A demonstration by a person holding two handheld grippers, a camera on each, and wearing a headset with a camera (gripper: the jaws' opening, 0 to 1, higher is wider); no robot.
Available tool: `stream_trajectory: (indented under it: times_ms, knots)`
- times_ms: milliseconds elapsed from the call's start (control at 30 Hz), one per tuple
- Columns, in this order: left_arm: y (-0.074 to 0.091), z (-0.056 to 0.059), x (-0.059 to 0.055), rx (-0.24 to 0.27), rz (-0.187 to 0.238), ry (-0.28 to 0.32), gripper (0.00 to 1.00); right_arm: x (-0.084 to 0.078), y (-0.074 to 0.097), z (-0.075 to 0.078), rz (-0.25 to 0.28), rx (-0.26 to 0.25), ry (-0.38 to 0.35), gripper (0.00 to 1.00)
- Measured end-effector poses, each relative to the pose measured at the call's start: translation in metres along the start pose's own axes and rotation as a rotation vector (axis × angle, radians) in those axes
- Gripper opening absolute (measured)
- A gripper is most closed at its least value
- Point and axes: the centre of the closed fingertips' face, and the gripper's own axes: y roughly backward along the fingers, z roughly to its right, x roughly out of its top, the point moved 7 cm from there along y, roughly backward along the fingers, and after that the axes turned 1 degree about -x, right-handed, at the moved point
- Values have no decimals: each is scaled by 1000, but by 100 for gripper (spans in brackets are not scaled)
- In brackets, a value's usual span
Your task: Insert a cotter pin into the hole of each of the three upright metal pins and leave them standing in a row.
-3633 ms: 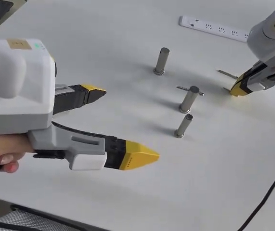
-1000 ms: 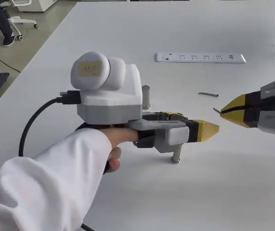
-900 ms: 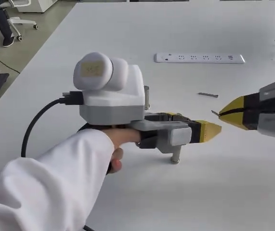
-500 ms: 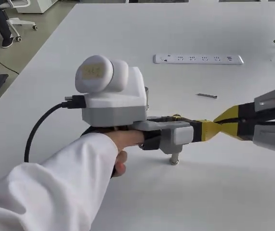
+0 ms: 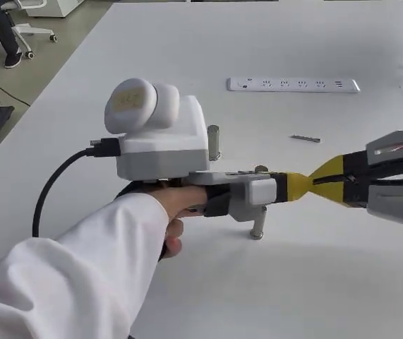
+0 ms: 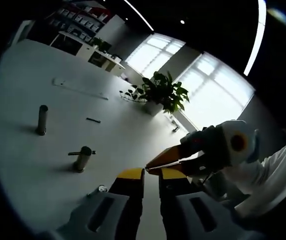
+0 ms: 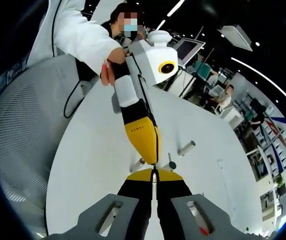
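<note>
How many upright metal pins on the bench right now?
3. Far pin stands alone; middle pin has a cotter pin through it; near pin sits partly hidden beneath the left hand-held gripper.

Near pin [image 5: 258, 226], middle pin [image 6: 82, 159] and far pin [image 5: 214, 141] stand in a row on the surface [image 5: 342, 282]. A loose cotter pin [image 5: 305, 138] lies rightward, apparently before the power strip [image 5: 293, 85].

Bright even light, soft shadows on tabletop [image 5: 342, 282]; window [image 6: 213, 100] glare, fisheye distort. at edges.
</note>
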Motion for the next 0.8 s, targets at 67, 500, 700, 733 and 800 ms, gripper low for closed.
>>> stream_trajectory:
  times_ms: [67,500,700,733,800]
  knots:
    - [0,-1,-1,7,-4,0,9,0,-1,0,-3,0,7,0]
    - [1,-3,-4,8,-8,53,2,13,-1,-6,-3,14,40,0]
    - [2,-4,-5,20,-15,63,2,15,-2,-8,-6,16,56,0]
    - [2,-4,-5,16,-15,71,2,15,-1,-8,-7,17,61,0]
    - [2,-4,-6,13,-18,86,1,16,-2,-8,-8,18,63,0]
